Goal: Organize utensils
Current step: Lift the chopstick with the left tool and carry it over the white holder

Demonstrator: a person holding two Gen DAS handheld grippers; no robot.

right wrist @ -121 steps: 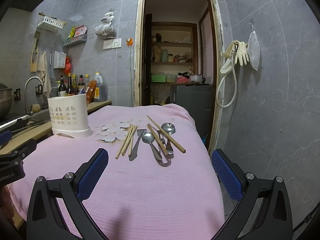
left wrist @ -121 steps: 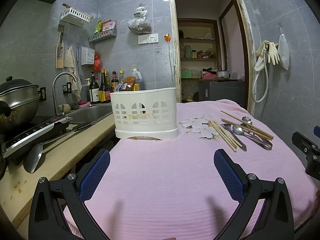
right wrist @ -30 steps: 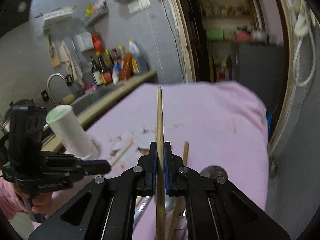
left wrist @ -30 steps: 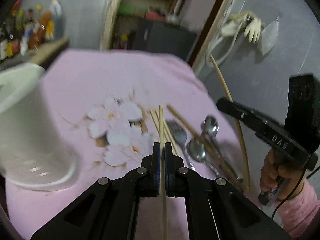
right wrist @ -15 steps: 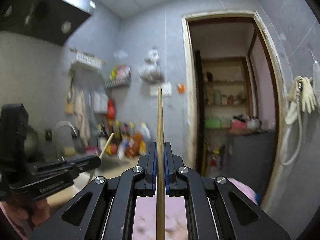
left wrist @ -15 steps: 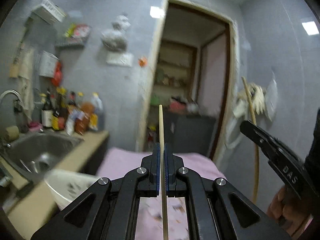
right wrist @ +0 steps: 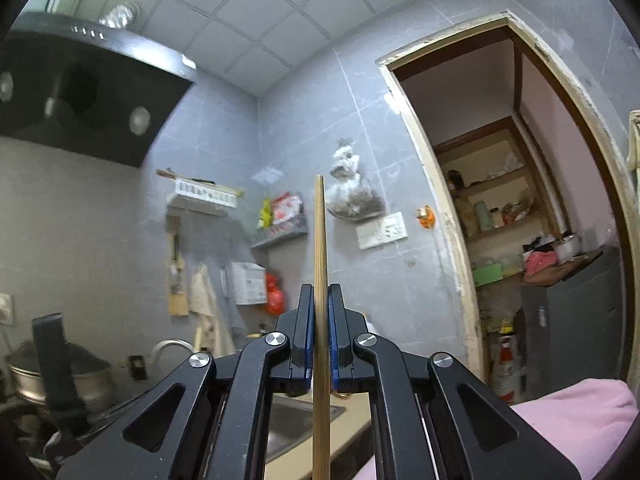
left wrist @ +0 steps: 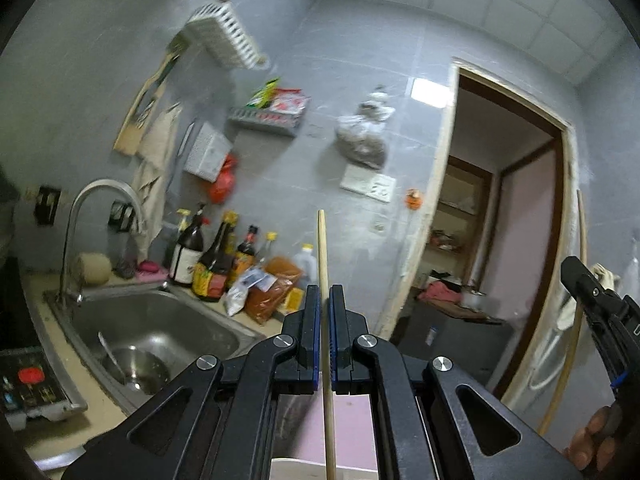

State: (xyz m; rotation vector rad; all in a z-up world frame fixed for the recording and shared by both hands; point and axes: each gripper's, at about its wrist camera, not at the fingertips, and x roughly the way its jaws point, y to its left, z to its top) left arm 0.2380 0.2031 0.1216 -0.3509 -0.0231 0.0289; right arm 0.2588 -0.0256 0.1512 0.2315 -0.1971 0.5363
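Progress: one chopstick is being held in each claw, raised well above the tabletop and pointing upward; neither is being shown inside a holder, so the sorting is judged to be at an early stage.

Left claw [left wrist: 324,312]: is being kept closed on a pale chopstick [left wrist: 322,248], which is being pinched between the blue pads and is passing down through the frame of the tool.

Right claw [right wrist: 320,312]: is being kept closed on a darker chopstick [right wrist: 319,232], which is being gripped along its middle, with its tip standing high against the grey wall.

Holder: a white rim [left wrist: 304,470] is being glimpsed at the bottom of the left view, directly under the pale chopstick; it is judged to be the utensil holder, though too little of it is being shown to be sure.

Remaining work: both chopsticks are still to be lowered into the holder; no other utensils are being shown in these views, so how many are left cannot be told.

Look of the chopsticks: both are being seen as thin, straight wooden sticks; the left one is lighter and slimmer at its tip, the right one is browner.

Tabletop: only a pink-covered corner [right wrist: 576,420] is being shown, at the lower right of the right view.

Surroundings: a steel sink [left wrist: 152,332] is being seen to the left.
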